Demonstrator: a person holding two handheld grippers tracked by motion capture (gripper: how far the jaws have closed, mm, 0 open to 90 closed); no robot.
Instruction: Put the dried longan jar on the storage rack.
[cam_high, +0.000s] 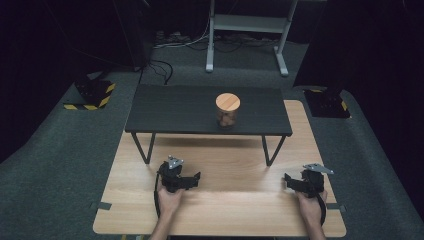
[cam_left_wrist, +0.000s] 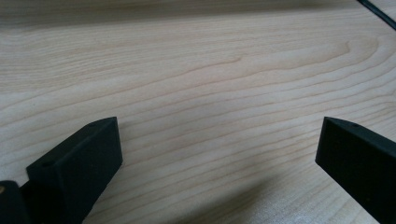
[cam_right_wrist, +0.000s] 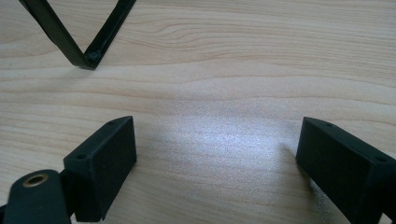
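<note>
Both grippers parked low on the desk, nothing picked up yet

Left gripper (cam_high: 194, 179) and right gripper (cam_high: 288, 181) have their fingers spread wide and empty over the desk (cam_high: 230, 200). The jar (cam_high: 227, 110) sits on the black shelf (cam_high: 165, 110), well apart, so I'd reach up level and grip its body, not the lid.

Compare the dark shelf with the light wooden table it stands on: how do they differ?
The dark shelf is near-black, the wooden table pale with visible grain. The shelf is smaller and stands raised on thin black V-shaped legs; the table lies below it and extends toward the person. The shelf carries a wooden-lidded jar; the table carries the shelf and both grippers. Both tops are rectangular and flat.
</note>
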